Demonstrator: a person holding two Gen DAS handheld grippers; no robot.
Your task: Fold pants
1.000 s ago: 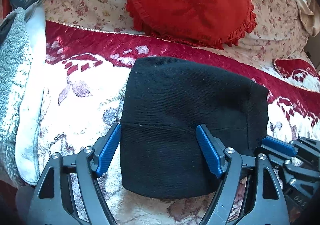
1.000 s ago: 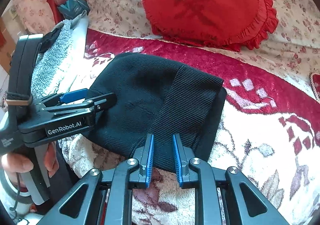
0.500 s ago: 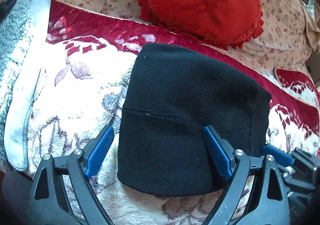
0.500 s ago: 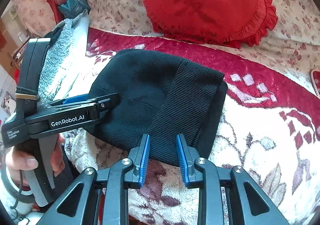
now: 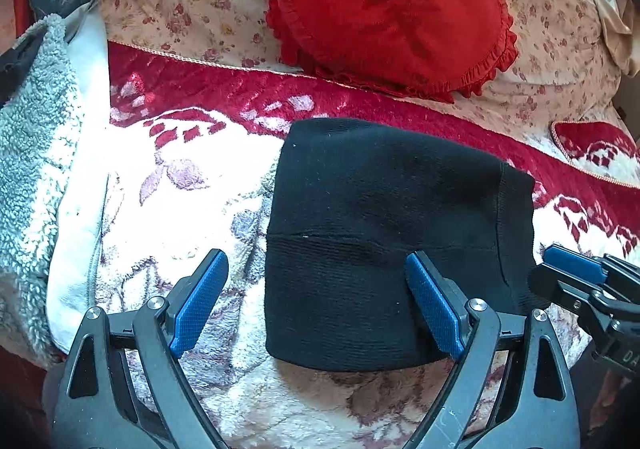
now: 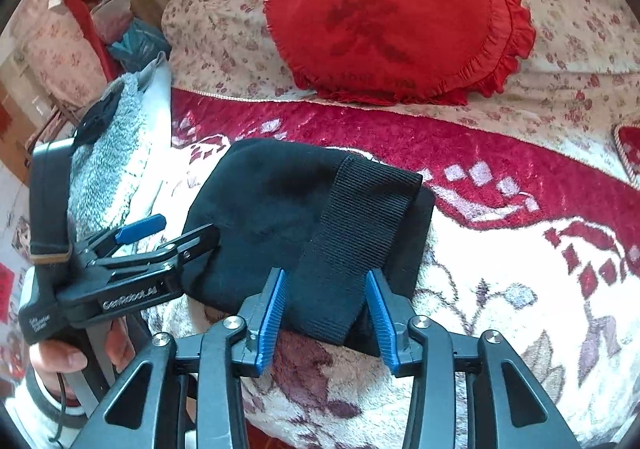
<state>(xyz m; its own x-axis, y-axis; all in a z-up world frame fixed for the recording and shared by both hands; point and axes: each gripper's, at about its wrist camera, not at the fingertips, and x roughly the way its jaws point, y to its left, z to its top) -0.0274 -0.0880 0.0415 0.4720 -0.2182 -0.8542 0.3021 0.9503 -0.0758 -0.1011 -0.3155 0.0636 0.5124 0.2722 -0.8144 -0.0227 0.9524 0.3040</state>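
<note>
The folded black pants [image 5: 384,241] lie as a compact bundle on the near half of the bed, on a plush cream-and-crimson floral blanket [image 5: 168,185], with the ribbed waistband [image 6: 360,241] folded over the top toward the right side. The left gripper [image 5: 316,309] hangs over the bundle's near left corner with its jaws as wide apart as they go and holding nothing; its left blue pad sits over bare blanket and its right pad over the cloth, and it is hard to tell whether that pad rests on the fabric. The right gripper [image 6: 324,321] stands at the near edge of the waistband, its jaws opening; the band's near end lies between the pads, which do not press on it. In the right wrist view the hand [image 6: 60,361] on the left gripper's handle is only partly seen, cut off by the lens rim. A red heart-shaped ruffled cushion [image 5: 392,9] rests at the far side on a floral quilt [image 5: 180,1], its dark emblem too blurred to read. A grey fleece garment [image 5: 32,137] with a white edge lies along the left, cut off by the frame. Clutter in the far left corner is too warped to name.
</note>
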